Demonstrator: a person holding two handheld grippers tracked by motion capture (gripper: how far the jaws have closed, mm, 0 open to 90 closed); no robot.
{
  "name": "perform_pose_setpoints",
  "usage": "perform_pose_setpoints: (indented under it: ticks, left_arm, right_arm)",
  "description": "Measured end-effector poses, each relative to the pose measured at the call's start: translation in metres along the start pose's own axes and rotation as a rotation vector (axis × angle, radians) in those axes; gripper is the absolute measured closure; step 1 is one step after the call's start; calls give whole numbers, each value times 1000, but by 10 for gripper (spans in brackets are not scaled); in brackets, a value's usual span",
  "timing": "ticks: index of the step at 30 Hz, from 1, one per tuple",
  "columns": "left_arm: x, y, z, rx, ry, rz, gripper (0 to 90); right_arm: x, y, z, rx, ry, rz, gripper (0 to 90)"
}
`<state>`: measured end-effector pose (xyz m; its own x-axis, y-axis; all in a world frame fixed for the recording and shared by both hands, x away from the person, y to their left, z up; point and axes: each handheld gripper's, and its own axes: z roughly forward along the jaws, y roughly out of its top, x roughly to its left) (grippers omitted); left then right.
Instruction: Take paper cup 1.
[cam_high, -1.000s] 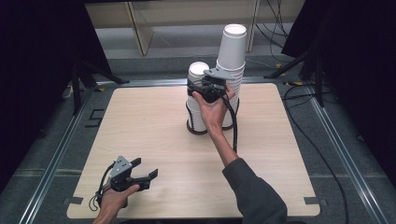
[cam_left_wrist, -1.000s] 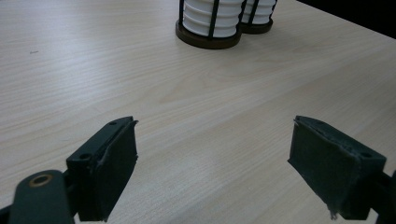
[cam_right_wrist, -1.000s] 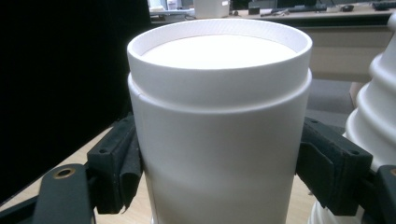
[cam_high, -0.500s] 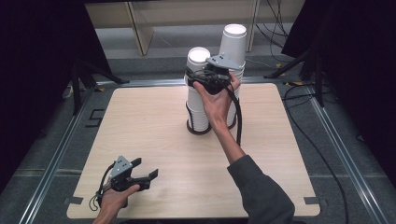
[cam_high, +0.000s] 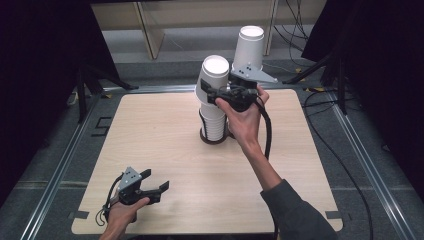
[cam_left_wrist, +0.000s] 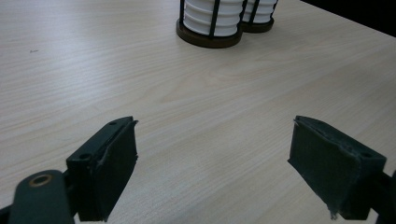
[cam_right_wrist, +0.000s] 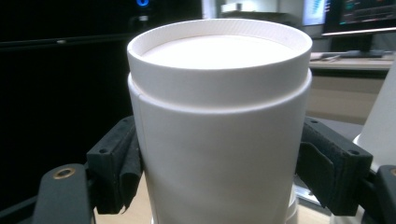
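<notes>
The right gripper (cam_high: 220, 95) pinches the upright white paper cup (cam_high: 214, 75) directly above its rear-edge stack (cam_high: 212, 122); left gripper (cam_high: 150, 189) spread.

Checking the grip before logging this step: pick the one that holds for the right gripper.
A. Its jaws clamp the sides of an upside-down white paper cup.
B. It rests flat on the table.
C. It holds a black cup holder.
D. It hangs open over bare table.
A: in the right gripper view the black pads press both sides of the white cup, base up, and the high view shows the right gripper at the top of a cup stack.

no readable text, labels or signs
</notes>
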<state>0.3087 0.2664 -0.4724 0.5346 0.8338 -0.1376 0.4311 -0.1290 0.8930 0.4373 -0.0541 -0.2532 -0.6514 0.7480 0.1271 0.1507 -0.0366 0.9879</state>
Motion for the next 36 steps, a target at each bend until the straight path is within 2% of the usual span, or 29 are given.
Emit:
perform_pose_setpoints:
  ticks: [1,2,4,6,7,8,10,12,14,16,19,20,21,24,25,26,27,28,29,30,33,34,36]
  left_arm:
    - [0,0,0,2,1,1,144]
    - [0,0,0,0,-1,2,144]
    - [0,0,0,2,-4,9,143]
    - [0,0,0,0,-5,9,143]
    - [-1,0,0,-1,-7,6,143]
    - [-1,0,2,-19,-15,2,143]
    - [-1,0,1,-13,-15,19,143]
    - [-2,1,1,-21,-15,19,143]
    - [-2,1,1,-29,-17,20,143]
    - [-3,0,2,-57,-30,15,143]
    - [-4,2,1,-53,-32,27,143]
    - [-5,2,2,-75,-43,20,143]
    - [-4,2,2,-83,-54,32,143]
    - [-6,3,1,-90,-56,26,143]
    - [-6,2,2,-106,-67,29,143]
    - [-6,2,2,-112,-70,32,143]
    - [-7,3,1,-101,-63,35,143]
    - [-7,4,0,-97,-61,39,143]
    - [-7,4,0,-103,-64,38,143]
    - [-7,4,0,-104,-65,40,143]
    - [-7,3,1,-121,-75,35,142]
    - [-7,3,0,-117,-73,36,142]
    - [-7,4,1,-119,-78,42,143]
  right_arm:
    - [1,-2,-4,0,12,-15,223]
    - [4,-4,-9,13,28,-7,223]
    - [8,-11,-16,24,61,-34,222]
    - [14,-19,-22,45,103,-19,222]
    - [16,-24,-24,46,121,-26,222]
    - [17,-29,-25,53,121,-52,222]
    - [21,-40,-27,78,169,-8,222]
    - [23,-52,-27,92,193,0,222]
    - [24,-64,-25,99,204,-22,221]
    - [24,-76,-24,111,217,-17,221]
    - [23,-89,-20,142,235,3,221]
    - [22,-92,-19,140,229,-4,221]
    - [24,-95,-18,159,242,8,221]
    - [24,-103,-14,175,256,11,221]
    - [25,-106,-13,179,266,15,221]
    - [24,-107,-12,186,251,-2,220]
    - [25,-109,-11,187,274,12,221]
    - [26,-111,-11,189,273,14,220]
    - [27,-113,-11,209,284,33,220]
    - [26,-115,-11,204,281,15,220]
    - [27,-120,-10,221,309,52,220]
    - [26,-122,-9,209,303,24,220]
    - [25,-126,-9,220,301,25,219]
